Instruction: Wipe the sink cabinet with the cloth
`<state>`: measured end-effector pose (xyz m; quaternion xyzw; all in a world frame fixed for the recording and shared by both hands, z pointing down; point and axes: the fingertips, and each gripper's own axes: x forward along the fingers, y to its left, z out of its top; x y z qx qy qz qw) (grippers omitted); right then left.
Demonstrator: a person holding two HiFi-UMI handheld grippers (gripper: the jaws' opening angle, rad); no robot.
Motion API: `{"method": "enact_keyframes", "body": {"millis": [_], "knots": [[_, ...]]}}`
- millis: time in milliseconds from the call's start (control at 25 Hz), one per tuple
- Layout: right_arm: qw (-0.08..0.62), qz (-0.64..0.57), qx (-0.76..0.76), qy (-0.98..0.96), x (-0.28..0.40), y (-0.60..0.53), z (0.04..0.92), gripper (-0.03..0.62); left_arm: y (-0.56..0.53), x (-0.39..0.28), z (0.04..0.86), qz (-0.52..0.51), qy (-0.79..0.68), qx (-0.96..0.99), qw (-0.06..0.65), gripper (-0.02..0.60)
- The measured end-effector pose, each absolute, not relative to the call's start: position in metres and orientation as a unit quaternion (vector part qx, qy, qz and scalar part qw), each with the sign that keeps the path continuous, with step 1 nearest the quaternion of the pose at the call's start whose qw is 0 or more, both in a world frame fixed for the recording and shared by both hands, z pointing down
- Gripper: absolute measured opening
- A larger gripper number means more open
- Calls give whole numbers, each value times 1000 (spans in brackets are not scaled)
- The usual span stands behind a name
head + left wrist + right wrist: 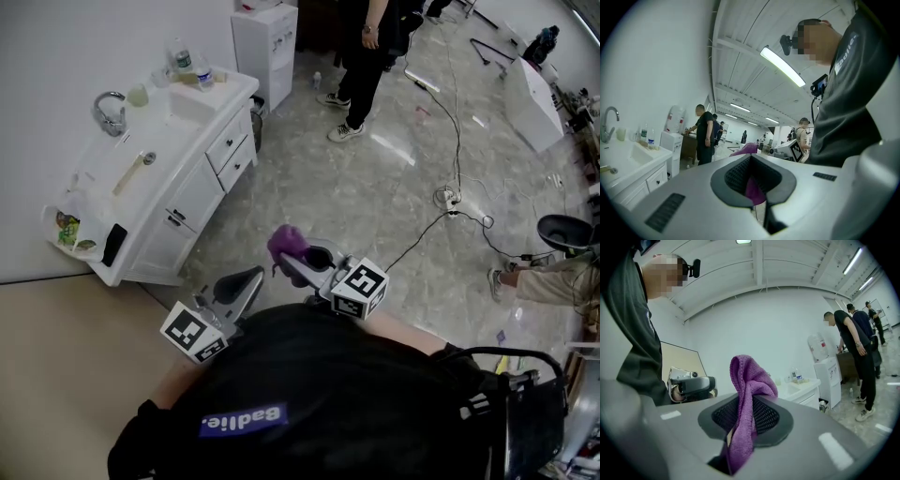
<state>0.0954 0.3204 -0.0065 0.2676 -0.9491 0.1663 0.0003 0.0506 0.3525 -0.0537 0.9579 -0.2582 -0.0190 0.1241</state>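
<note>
The white sink cabinet (202,178) stands against the wall at upper left, with drawers, a basin and a chrome faucet (111,111). It also shows low at the left of the left gripper view (642,180) and behind the cloth in the right gripper view (801,392). A purple cloth (286,242) sticks up from my right gripper (298,262), which is shut on it; its folds hang between the jaws (746,380). My left gripper (251,277) is beside it, shut on nothing (752,180). Both are held over the floor, well short of the cabinet.
Bottles (192,66) and a cup stand on the counter's far end. A water dispenser (265,37) is beyond the cabinet, with a person (370,56) standing beside it. Cables (450,197) trail across the marble floor. Someone's legs (544,277) are at the right.
</note>
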Motion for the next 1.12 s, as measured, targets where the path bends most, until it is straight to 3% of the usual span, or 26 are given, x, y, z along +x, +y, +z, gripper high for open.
{"method": "enact_keyframes", "body": {"millis": [520, 1120], "knots": [[16, 197, 265, -944, 161, 284, 22, 71, 315, 103, -39, -27, -299, 944, 138, 0], [41, 211, 332, -918, 53, 130, 55, 71, 164, -20, 6, 32, -242, 966, 88, 0]]}}
